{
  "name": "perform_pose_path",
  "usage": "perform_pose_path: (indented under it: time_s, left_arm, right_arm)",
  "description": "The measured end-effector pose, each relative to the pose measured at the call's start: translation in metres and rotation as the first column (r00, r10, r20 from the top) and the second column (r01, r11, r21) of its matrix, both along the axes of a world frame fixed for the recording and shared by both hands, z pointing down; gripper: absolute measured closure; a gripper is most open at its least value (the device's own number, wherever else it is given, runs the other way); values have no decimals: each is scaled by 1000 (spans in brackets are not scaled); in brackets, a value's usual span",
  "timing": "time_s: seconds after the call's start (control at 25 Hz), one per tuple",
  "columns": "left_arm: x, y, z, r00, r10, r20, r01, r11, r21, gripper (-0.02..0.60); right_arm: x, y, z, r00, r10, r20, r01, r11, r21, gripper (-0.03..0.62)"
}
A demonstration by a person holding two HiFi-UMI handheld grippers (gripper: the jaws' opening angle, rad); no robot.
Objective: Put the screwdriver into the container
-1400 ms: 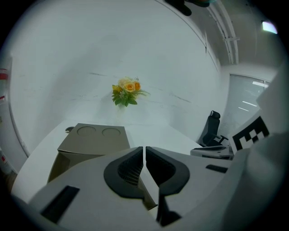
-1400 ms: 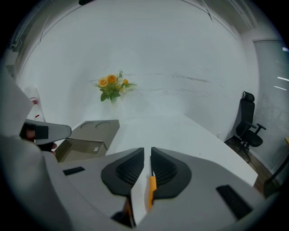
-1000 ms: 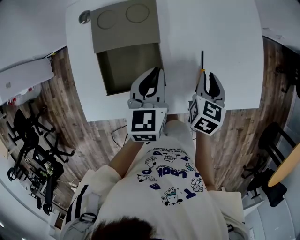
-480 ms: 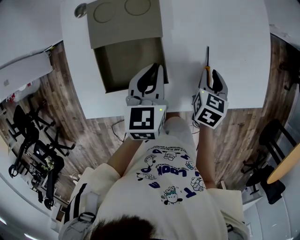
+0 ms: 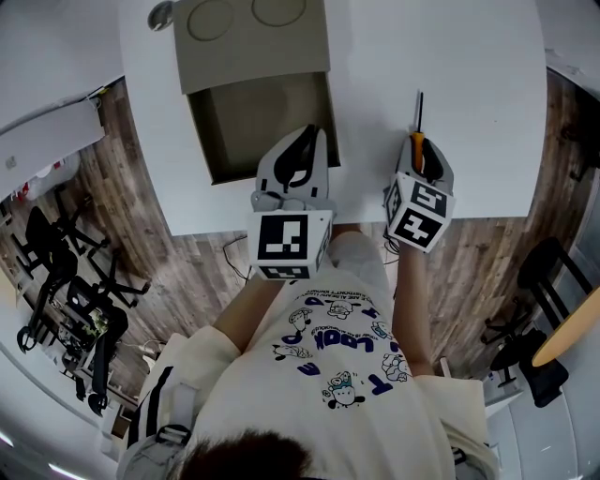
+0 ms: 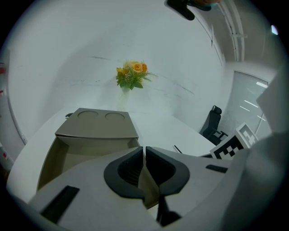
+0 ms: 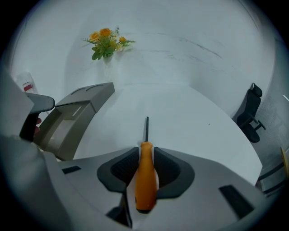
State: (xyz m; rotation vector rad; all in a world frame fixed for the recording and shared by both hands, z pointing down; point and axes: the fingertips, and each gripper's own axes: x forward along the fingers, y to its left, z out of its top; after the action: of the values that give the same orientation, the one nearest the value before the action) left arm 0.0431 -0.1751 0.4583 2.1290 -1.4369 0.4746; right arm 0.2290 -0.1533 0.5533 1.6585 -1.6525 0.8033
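A screwdriver (image 5: 418, 141) with an orange handle and a thin dark shaft lies on the white table (image 5: 478, 84), pointing away from me. My right gripper (image 5: 419, 157) is shut on its handle (image 7: 145, 176), and the shaft sticks out ahead of the jaws. The container (image 5: 264, 122) is an open grey-beige box to the left, its lid (image 5: 251, 37) folded back. My left gripper (image 5: 307, 142) hovers at the box's near right corner, shut and holding nothing (image 6: 144, 155). In the right gripper view the box (image 7: 67, 131) stands at the left.
A small round metal object (image 5: 161, 14) sits on the table beside the lid's far left corner. A vase of orange flowers (image 6: 132, 74) stands at the far side. The table's near edge (image 5: 356, 220) lies right under both grippers. Office chairs (image 5: 66, 281) stand on the wooden floor.
My right gripper has slid forward over the screwdriver's handle and its jaws have come together on it. The left gripper has barely moved.
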Motion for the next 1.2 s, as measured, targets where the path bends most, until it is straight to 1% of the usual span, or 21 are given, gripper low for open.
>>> perform_pose_path:
  time_s: [0.16, 0.44, 0.6, 0.8, 1.0, 1.12, 1.2]
  left_arm:
    - [-2, 2, 2, 1000, -7, 2, 7, 1000, -5, 552]
    - [-7, 4, 0, 1000, -17, 0, 17, 1000, -2, 552]
    - [-10, -1, -1, 1000, -22, -4, 22, 1000, 6, 552]
    - [-9, -1, -7, 999, -31, -9, 31, 999, 27, 552]
    - [-19, -3, -25, 998, -51, -27, 53, 997, 59, 552]
    - [-20, -1, -33, 997, -68, -35, 71, 995, 76, 552]
    - [-28, -2, -39, 996, -85, -40, 89, 992, 86, 552]
  right_arm:
    - [1, 2, 1, 1000, 4, 0, -4, 1000, -2, 476]
    - [4, 4, -2, 998, 44, 55, -44, 999, 4, 485]
    - [3, 1, -4, 996, 59, 66, -61, 998, 16, 487]
    - [1, 0, -20, 996, 45, 71, -48, 997, 53, 487]
    - [-18, -9, -50, 997, 7, 76, -15, 994, 109, 487]
    - [-26, -14, -61, 996, -27, 80, 15, 990, 137, 487]
    - [-38, -19, -68, 995, -53, 81, 40, 988, 150, 487]
